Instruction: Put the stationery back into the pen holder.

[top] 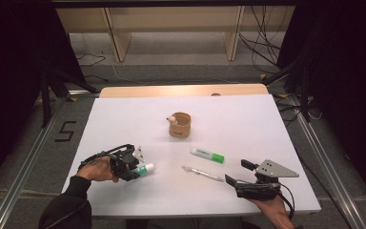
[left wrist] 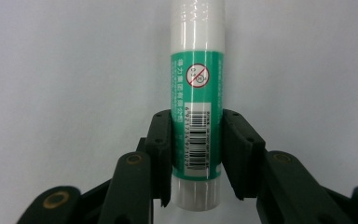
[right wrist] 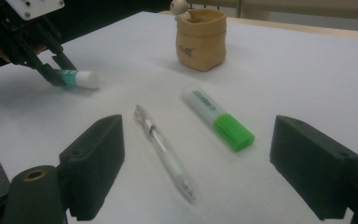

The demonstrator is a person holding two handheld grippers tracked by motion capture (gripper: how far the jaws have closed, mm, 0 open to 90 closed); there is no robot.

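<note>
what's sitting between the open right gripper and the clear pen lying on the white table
Nothing visible. The right gripper has its jaws spread wide with the clear pen lying straight ahead on bare white table; the green-capped highlighter lies off to one side.

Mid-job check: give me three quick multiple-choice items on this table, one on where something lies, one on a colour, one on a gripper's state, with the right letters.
1. Where does the pen lie?
A. inside the tan pouch
B. on the white table between the two grippers
C. in the right gripper's jaws

2. What colour is the cap of the highlighter?
A. green
B. red
C. black

3. How does the left gripper stand?
A. wide open over bare table
B. shut on the pen
C. shut on the glue stick

Answers:
1 B, it lies flat on the table, nearer than the tan pouch.
2 A, the cap is bright green.
3 C, its jaws press both sides of the glue stick, while the right gripper is open.
</note>
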